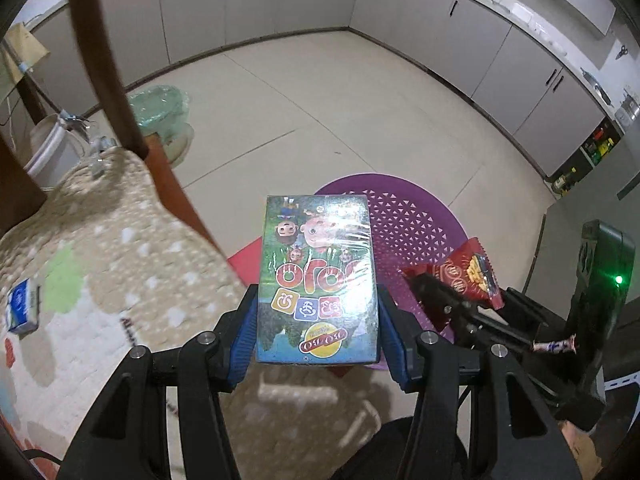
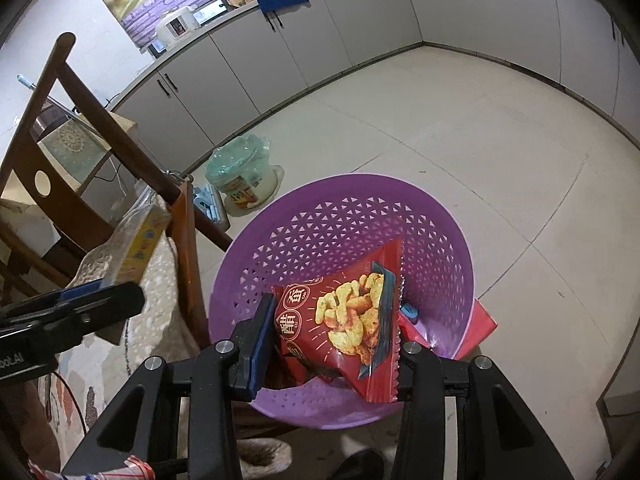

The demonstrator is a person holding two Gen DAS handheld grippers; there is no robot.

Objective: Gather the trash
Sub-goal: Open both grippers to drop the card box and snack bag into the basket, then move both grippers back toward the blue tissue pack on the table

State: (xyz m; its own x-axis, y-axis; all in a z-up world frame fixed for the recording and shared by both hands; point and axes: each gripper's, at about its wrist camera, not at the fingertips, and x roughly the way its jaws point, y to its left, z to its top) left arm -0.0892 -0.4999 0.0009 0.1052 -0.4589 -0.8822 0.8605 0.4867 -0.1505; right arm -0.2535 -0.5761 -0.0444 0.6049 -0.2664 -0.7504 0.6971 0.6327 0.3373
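Left wrist view shows your left gripper clamped on a cartoon-printed box, its blue pads pressing both long sides, poised at the table's edge with the purple basket beyond and below it. Your right gripper pinches a red snack bag directly over the basket's mouth, so that one can drop cleanly.

The box is the risk: it looks short of the rim, and if you let go now it may clip the edge or land on the floor. Its glossy wrap could also slide between the pads if you tilt further. Mind the two grippers crowding each other over one basket (they are already close).

A small blue-and-white carton lies on the patterned tablecloth, apparently not yet collected. The basket stands on pale floor tiles beside a wooden chair, with grey kitchen cabinets along the walls.
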